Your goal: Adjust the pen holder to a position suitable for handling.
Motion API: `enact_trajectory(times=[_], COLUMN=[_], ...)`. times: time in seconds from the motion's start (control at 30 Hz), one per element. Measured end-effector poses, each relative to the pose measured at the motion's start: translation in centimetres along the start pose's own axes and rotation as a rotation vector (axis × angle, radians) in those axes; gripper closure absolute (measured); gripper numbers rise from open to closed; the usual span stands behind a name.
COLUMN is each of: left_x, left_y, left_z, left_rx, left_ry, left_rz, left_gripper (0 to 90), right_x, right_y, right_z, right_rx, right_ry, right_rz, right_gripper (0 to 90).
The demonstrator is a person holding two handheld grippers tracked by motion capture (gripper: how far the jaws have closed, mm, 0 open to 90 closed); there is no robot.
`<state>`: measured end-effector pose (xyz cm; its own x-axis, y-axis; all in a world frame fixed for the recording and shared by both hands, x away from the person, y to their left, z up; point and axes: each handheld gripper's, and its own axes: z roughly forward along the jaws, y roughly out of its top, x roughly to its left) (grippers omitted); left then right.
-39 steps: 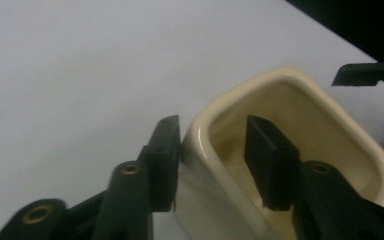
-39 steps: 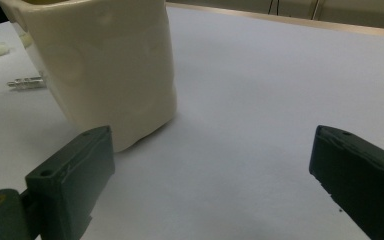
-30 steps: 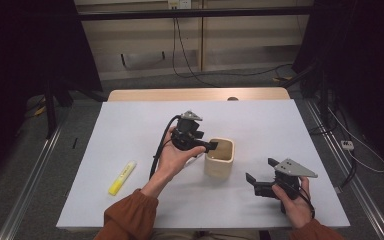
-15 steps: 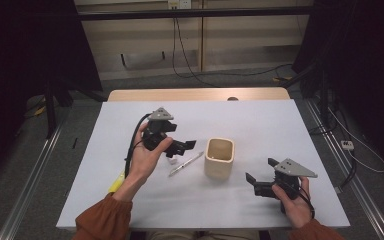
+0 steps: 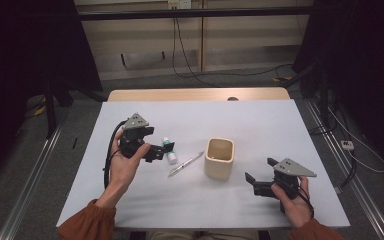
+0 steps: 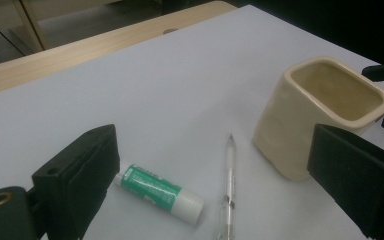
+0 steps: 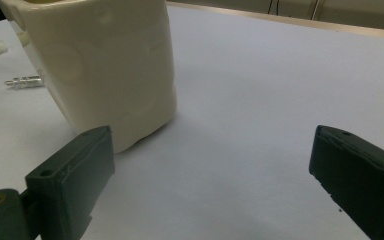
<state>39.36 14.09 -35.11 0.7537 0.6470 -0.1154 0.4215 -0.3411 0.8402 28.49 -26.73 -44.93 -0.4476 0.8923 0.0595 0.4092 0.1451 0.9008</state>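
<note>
My left gripper [image 5: 156, 150] has just spread its jaws wide, nothing between them, above the white glue stick with the green label [image 6: 160, 192] beside the clear plastic pen [image 6: 228, 185]. My right gripper [image 5: 254, 182] gapes empty near the cream ceramic cup [image 5: 219, 158].

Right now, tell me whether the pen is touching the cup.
Apart. In the left gripper view, bare white table shows between the pen and the base of the cup.
</note>
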Motion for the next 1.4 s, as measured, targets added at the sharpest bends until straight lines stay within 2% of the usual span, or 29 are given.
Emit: enact_trajectory(times=[0.17,0.6,0.93,1.17,1.3,1.4], left_x=[-0.2,0.5,0.2,0.5,0.7,0.6], left_y=[-0.9,-3.0,-5.3,-6.8,-7.9,-8.3], left_z=[-0.5,-1.8,-2.1,-3.6,-4.2,-4.5], left_rx=[0.007,-0.003,0.022,-0.015,-0.008,0.001], left_ry=[0.012,0.036,0.05,0.066,0.072,0.093], left_rz=[0.002,-0.034,-0.04,-0.068,-0.093,-0.078], left_gripper=[6.6,6.7,6.7,7.1,7.1,7.0], right_x=[0.0,0.0,-0.1,0.0,0.0,0.0], right_y=[0.0,0.1,0.1,0.0,0.0,0.0], right_z=[0.0,0.3,0.3,0.1,0.1,0.1], right_rx=[0.0,0.005,0.004,0.002,0.002,0.003], right_ry=[-0.003,-0.004,-0.004,-0.007,-0.003,-0.001], right_rz=[0.0,0.008,0.009,0.008,0.007,0.0], right_gripper=[4.1,4.1,4.2,4.1,4.1,4.1])
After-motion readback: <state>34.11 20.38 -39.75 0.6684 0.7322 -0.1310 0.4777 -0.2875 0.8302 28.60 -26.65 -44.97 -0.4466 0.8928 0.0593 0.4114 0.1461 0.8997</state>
